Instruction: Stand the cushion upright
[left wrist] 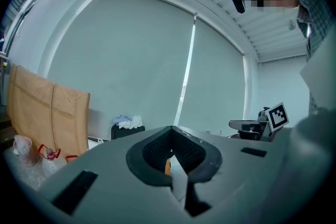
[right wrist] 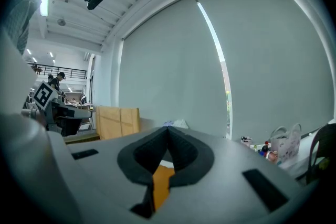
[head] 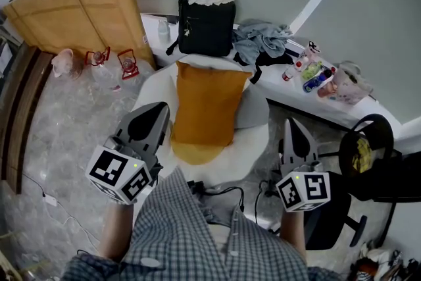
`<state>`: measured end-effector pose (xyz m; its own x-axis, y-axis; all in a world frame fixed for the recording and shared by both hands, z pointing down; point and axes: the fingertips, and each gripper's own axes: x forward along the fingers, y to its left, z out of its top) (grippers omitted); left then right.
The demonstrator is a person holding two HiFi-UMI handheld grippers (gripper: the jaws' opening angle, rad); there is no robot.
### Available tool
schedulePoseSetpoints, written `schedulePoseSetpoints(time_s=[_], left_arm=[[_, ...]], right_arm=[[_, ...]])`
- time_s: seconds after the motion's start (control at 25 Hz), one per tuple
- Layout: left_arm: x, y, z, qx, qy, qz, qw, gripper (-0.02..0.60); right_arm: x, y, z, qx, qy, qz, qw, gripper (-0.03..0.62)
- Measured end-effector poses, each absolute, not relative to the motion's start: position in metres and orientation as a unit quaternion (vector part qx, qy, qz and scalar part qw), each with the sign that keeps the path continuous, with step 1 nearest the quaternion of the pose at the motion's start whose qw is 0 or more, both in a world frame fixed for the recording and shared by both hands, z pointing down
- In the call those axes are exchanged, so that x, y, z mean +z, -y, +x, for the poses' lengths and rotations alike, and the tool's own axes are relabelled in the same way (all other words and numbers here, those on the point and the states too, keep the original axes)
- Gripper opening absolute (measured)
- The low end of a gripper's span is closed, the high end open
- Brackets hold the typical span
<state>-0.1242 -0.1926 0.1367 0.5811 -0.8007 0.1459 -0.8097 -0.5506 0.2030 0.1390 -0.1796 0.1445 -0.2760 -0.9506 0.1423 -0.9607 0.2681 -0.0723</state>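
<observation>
1. Nearest the camera, the left gripper [head: 155, 114] sat lower left and the right gripper [head: 293, 127] lower right. Both had their fingers [left wrist: 152, 153] pressed together with nothing in them, and neither touched anything.
2. Between them, in the middle of the frame, the orange cushion [head: 204, 105] sat on the white chair [head: 255, 141]. Its straight edge was toward the top of the frame and its rounded end sagged toward the person.
3. From that steep angle I honestly couldn't tell whether it was propped against the chair's back or lying back on the seat. It fit either a cushion waiting to be raised or one already set up with the hands pulled away.
4. My take on handling: it looked soft and floppy, so a one-sided pinch would probably fold it. An even hold at both upper corners, with the bottom edge planted on the seat and the back leaning on the chair, seemed the safe way. It would also pay to check that it stands on its own.
5. The chair looked rounded and smooth, so the cushion's bottom edge might slide forward.
6. Around it was a glossy pale floor [head: 59, 128] with cables near the person.
7. Farther up were a black backpack [head: 206, 28] and a heap of clothes [head: 263, 39], with a white tabletop [head: 289, 94] carrying bottles [head: 314, 76] at right.
8. Cardboard [head: 79, 10] leaned at upper left against a grey wall.
</observation>
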Motion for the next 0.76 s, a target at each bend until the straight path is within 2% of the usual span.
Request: schedulePoseSetpoints(time_s=[0.76], left_arm=[[0.1397, 0.1923, -0.1243, 0.015, 0.452, 0.883, 0.129, 0.008]], right_arm=[[0.1506, 0.1757, 0.1332, 0.076, 0.798, 0.596, 0.047, 0.006]])
